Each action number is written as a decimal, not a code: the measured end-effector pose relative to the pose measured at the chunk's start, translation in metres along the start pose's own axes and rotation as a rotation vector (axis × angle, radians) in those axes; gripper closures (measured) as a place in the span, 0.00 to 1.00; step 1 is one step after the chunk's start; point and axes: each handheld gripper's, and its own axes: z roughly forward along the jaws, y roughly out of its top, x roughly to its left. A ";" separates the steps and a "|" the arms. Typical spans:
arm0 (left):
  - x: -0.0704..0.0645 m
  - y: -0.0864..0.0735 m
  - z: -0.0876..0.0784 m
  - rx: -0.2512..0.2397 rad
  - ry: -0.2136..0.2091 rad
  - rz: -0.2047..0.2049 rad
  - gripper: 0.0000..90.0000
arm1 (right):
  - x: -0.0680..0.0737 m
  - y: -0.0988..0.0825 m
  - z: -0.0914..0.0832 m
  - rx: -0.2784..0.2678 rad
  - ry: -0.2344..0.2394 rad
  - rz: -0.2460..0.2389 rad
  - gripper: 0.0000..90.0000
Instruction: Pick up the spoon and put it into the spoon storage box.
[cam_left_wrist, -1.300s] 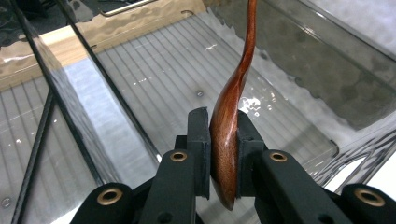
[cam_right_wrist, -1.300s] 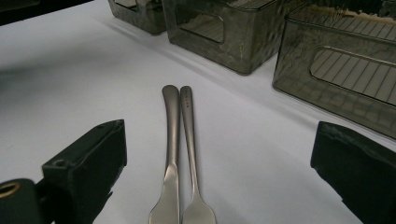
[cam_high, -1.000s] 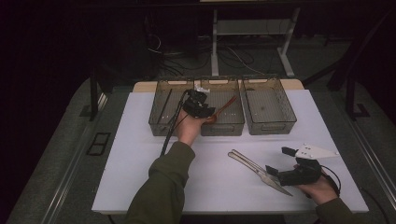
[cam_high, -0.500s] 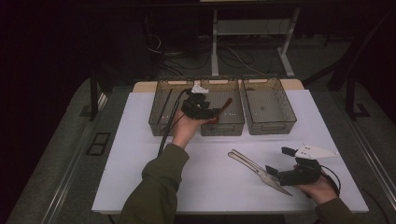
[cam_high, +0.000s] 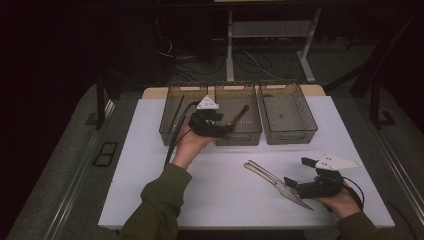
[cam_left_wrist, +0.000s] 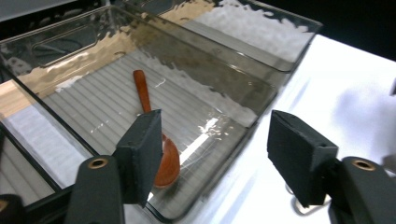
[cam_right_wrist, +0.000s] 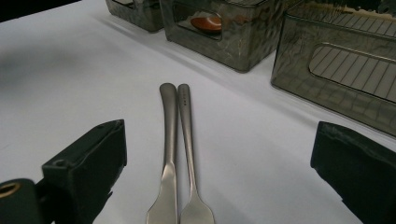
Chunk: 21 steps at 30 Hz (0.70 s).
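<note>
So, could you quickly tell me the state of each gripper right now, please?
Left gripper: open, its fingers have just been opening; the wooden spoon lies free in the middle bin.
Right gripper: open, holding nothing, over the two metal utensils.

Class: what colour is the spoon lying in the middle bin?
Reddish-brown spoon; left gripper view shows it best.

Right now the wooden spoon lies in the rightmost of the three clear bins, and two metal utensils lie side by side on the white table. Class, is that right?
Not quite. The wooden spoon lies in the middle bin, not the rightmost; the high view shows this. The two metal utensils do lie side by side on the white table.
</note>
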 end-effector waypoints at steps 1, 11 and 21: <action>-0.001 -0.001 -0.002 0.001 -0.006 0.003 0.36 | 0.000 0.000 0.000 0.000 -0.001 0.001 0.03; -0.012 -0.027 -0.022 -0.034 -0.038 0.011 0.25 | 0.000 0.000 0.000 0.002 -0.003 -0.003 0.03; -0.017 -0.043 -0.034 -0.028 -0.061 0.015 0.19 | 0.000 0.001 0.000 -0.005 -0.002 0.004 0.03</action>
